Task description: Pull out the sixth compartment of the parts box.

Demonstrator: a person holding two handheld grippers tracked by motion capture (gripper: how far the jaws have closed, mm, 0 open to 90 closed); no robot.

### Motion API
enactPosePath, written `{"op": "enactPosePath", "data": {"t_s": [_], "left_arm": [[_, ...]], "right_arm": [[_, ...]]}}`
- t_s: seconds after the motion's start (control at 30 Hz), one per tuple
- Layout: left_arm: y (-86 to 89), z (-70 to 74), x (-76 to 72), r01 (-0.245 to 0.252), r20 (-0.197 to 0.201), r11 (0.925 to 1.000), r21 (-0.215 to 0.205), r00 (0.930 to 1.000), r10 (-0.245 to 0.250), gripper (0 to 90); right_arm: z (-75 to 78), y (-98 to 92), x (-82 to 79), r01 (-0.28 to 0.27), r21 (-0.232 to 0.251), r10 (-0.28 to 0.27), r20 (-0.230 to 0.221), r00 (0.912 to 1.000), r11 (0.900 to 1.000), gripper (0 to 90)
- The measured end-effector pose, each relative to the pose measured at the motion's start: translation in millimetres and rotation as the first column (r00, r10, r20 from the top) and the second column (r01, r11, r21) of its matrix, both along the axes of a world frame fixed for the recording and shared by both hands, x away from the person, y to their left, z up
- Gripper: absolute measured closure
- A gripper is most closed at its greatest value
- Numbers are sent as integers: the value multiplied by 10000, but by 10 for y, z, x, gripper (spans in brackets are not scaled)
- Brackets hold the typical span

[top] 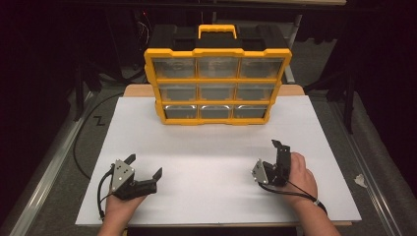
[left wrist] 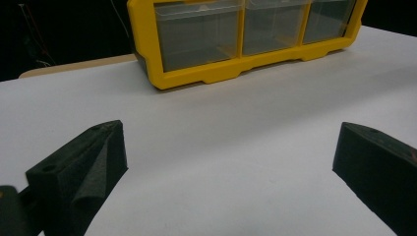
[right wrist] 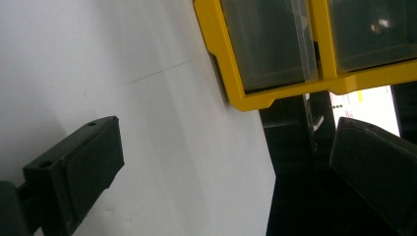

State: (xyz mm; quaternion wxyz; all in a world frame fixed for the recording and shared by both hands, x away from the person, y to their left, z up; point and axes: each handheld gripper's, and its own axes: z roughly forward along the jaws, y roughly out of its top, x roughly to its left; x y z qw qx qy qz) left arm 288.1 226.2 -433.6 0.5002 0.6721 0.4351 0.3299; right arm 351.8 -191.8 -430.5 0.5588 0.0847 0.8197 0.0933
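Standing upright well ahead of both tongs, the yellow drawer organizer faces its clear drawers toward them, long axis running across the white board, handle on top. The left gripper and right gripper both gape wide, holding nothing. A risk, I judge: tugging a drawer one-handed could tip or drag the unbraced cabinet, and the right gripper's rolled tilt could make its jaws slip off a drawer lip.
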Motion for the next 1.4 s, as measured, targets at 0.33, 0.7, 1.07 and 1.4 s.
{"op": "enactPosePath", "data": {"t_s": [0.33,0.7,1.07,1.4], "left_arm": [[-5,-2,0,29,-10,10000,26,10000,-29,7],[-11,-7,4,62,-40,9998,164,10000,-62,8],[3,-4,7,75,36,9999,142,10000,-75,8],[-9,-12,23,199,-6,9992,358,9998,-199,8]], "right_arm": [[-8,18,-21,-86,-747,108,299,9995,9972,10],[-20,32,-32,-204,-1479,292,580,9979,9888,10],[-30,63,-50,-396,-1666,560,948,9939,9852,87],[-2,148,50,-167,-1731,463,1682,9847,9848,217]]}}
